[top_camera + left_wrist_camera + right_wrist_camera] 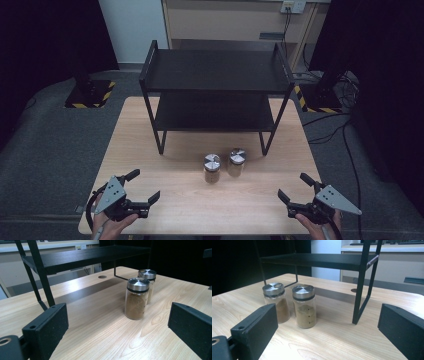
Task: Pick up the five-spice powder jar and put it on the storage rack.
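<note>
Jars (pixel 223 165) sat at table centre, high view, 12 o'clock of your hands; left gripper (pixel 141 188) and right gripper (pixel 294 188) spread, empty | left gripper view: nearer jar (pixel 136 298) at 1 o'clock, approach pending, no label readable | right gripper view: jars at 11 o'clock beside rack (pixel 362 280); next you needed a reach.

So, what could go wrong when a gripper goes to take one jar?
The two jars stand close together, so a jaw of the left gripper or right gripper may knock the neighbour over. They are also tall and narrow, likely easy to tip. The shelf leg stands near the right jar and could block a jaw.
</note>
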